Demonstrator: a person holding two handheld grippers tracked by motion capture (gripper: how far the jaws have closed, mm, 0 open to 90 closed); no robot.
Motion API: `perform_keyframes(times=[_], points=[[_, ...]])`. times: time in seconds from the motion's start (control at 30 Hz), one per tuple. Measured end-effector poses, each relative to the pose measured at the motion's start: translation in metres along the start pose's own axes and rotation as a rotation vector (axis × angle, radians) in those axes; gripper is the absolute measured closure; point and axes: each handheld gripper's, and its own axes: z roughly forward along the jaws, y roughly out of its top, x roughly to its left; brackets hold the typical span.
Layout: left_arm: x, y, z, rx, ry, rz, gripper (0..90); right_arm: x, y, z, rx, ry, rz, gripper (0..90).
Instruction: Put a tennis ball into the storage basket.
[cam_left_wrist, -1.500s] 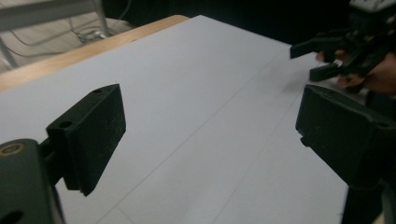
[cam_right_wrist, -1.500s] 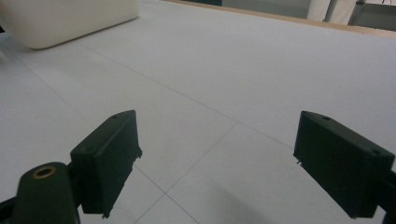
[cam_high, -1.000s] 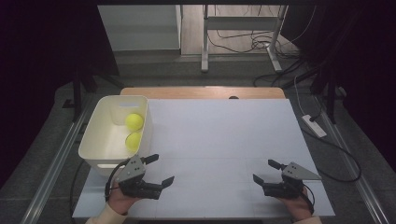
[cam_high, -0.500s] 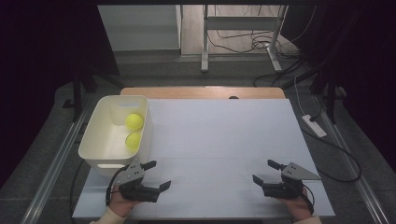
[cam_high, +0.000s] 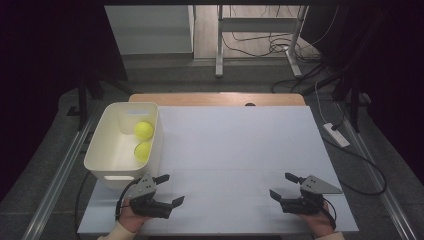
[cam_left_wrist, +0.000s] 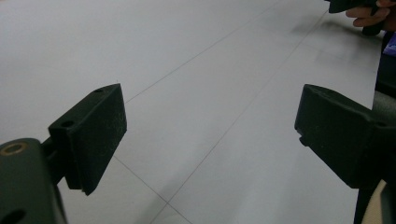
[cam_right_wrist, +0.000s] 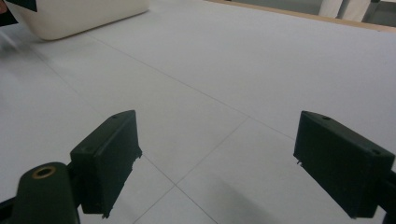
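Note:
Two yellow-green balls (cam_high: 143, 130) (cam_high: 143, 150) lie in a white bin (cam_high: 105, 145) at the table's left. My left gripper (cam_high: 170, 190) rests low near the front left of the white table (cam_high: 235, 145), just in front of the bin, open with nothing between its jaws. In the left gripper view the left gripper (cam_left_wrist: 210, 135) has bare table between its black pads (cam_left_wrist: 95, 135). My right gripper (cam_high: 285, 186) sits near the front right, also open and empty. The right gripper view has the right gripper (cam_right_wrist: 215, 158) wide apart over the table, with the bin (cam_right_wrist: 79, 16) far off.
A wooden strip (cam_high: 217, 98) runs along the table's far edge. Metal rails flank the table on both sides. A power strip (cam_high: 336, 134) and cables lie on the floor to the right. A desk frame (cam_high: 260, 30) stands behind.
My left gripper has sunk toward the table and come a little nearer the front edge. The right gripper has stayed put.

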Motion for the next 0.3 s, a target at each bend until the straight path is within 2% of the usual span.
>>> perform_keyframes(times=[0.3], points=[[-0.0011,0.0012,0.0011,-0.001,0.0,0.003,10.2,-0.0003,-0.0002,-0.0015,-0.003,0.005,-0.001,14.3]])
